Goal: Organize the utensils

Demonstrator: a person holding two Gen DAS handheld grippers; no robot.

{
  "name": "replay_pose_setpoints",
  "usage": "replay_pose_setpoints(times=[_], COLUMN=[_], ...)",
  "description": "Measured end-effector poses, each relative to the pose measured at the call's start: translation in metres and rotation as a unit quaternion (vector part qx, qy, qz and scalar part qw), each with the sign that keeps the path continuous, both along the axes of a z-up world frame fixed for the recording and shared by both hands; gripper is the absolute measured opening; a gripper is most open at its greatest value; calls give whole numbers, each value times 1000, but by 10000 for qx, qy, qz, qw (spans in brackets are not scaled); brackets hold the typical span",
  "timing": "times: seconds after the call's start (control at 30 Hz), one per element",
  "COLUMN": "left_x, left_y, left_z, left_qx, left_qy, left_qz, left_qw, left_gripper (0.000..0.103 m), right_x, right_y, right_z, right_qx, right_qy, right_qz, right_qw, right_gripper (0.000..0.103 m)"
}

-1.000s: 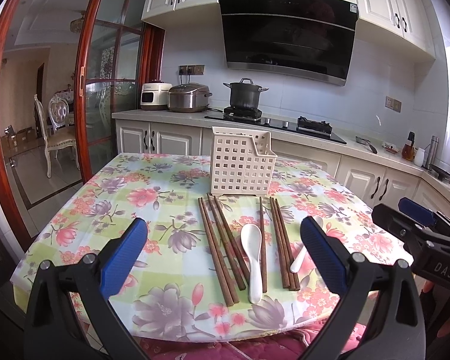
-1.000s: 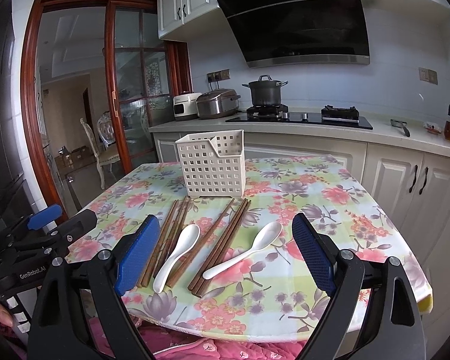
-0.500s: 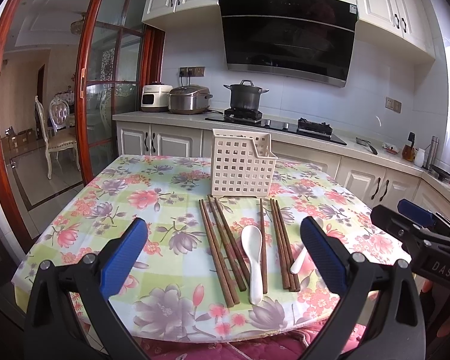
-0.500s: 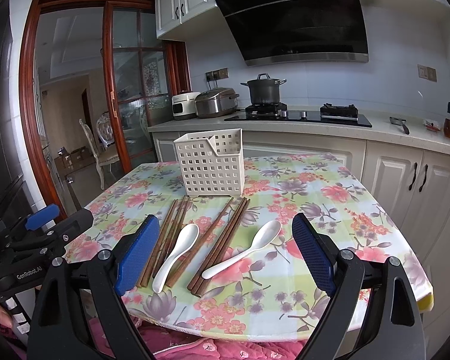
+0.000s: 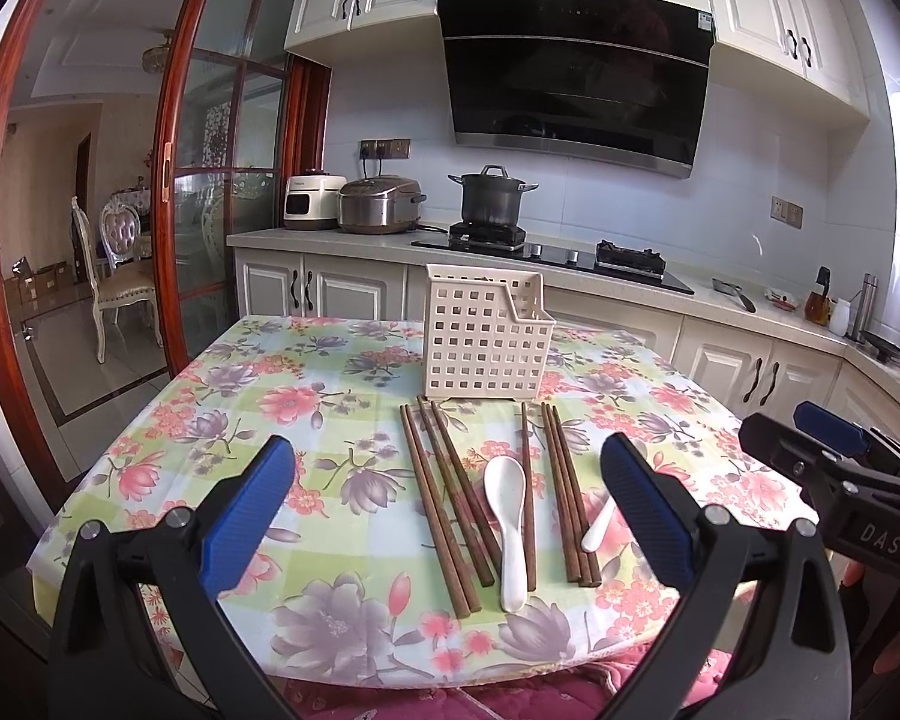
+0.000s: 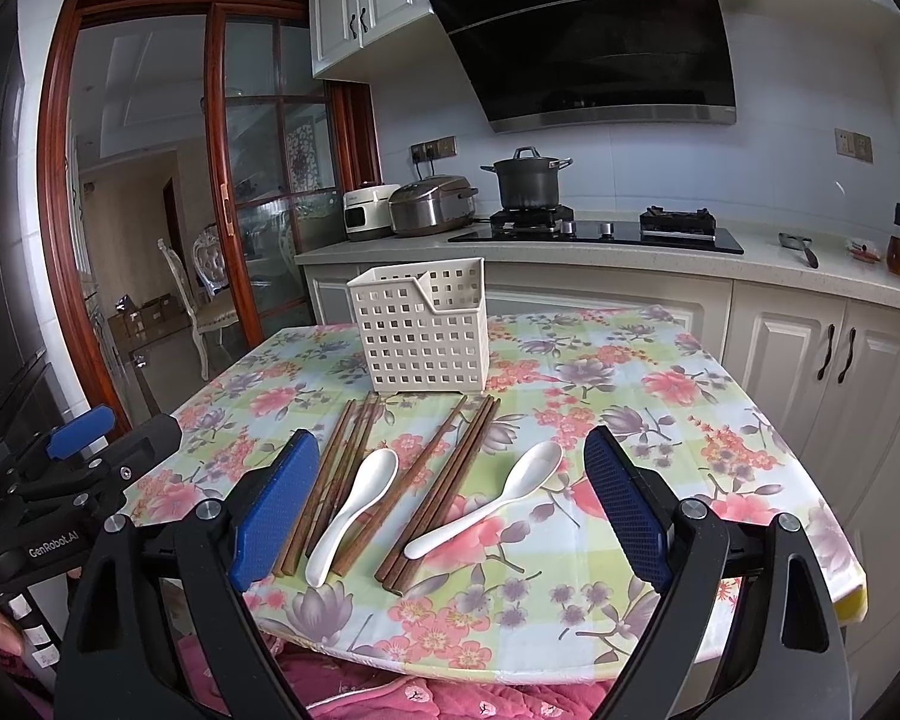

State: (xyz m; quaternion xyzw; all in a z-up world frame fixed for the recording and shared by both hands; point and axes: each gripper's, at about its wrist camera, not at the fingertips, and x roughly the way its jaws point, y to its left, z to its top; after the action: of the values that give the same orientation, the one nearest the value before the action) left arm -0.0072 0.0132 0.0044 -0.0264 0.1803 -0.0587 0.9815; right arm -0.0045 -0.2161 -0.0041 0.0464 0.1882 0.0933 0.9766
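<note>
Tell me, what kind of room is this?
A home kitchen, most likely. A black pot sits on a gas stove under a range hood, a rice cooker stands on the counter, and chopsticks lie on the floral table.

A dark pot (image 5: 492,199) sits on the stove (image 5: 549,252); a rice cooker (image 5: 379,204) stands beside what looks like another appliance (image 5: 311,201).

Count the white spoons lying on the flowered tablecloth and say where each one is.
2. One spoon lies between the two bundles of chopsticks. The other spoon lies to the right of them. None seems hidden, though the basket's inside cannot be seen.
</note>
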Motion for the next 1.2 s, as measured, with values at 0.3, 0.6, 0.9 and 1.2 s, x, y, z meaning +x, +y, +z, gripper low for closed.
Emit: replay_pose_setpoints(times=[0.3,0.6,0.9,1.2], left_x=[0,15,98,146], left_y=[0,5,15,28], left_z=[1,-2,-50,-89], left_qx=[-7,-94,-114,138], left_qy=[-10,316,1681,2170], left_qz=[6,15,-47,312], left_qw=[10000,9995,9857,9756], left_gripper=[98,98,98,98], right_x=[1,20,90,129], right_y=[0,-13,-33,-41], right_z=[0,-7,-52,-91], right_qx=[-3,240,137,323], right_qy=[2,416,1371,2023], right_qz=[2,-109,-517,-577], right_qw=[10000,9988,9891,9771], right_gripper=[85,85,85,85])
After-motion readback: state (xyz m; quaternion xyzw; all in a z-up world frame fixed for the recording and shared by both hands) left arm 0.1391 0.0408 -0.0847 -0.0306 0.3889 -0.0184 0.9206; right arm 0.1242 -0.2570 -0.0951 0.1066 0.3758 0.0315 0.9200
